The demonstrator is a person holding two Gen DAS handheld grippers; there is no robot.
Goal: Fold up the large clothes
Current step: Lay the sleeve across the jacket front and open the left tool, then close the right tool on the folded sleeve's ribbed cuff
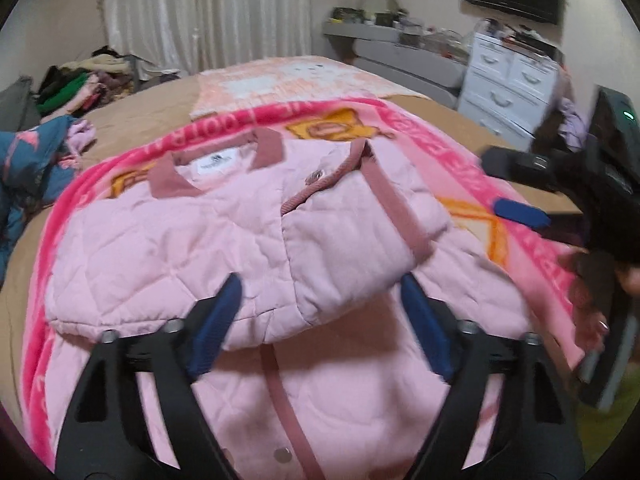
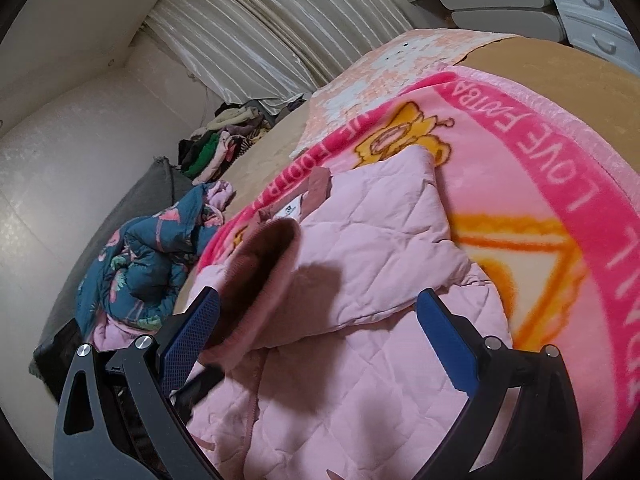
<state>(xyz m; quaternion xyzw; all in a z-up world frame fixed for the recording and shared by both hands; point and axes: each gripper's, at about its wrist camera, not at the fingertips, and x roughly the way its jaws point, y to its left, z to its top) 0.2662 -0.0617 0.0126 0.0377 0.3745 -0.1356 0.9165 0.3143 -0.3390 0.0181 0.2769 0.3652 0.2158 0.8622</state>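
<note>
I am tilting my left hand-held gripper [image 1: 318, 294] down over the pink jacket [image 1: 208, 240], jaws wide apart and empty. The jacket is lying partly folded on the pink blanket [image 2: 560, 184] on the bed [image 1: 132, 120]. My right hand-held gripper [image 2: 320, 304] is also gaping, gripping nothing.

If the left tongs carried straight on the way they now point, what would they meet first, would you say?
Most likely the folded-over sleeve of the pink quilted jacket: the open left tongs frame its lower edge. Depth is hard to judge here.
</note>
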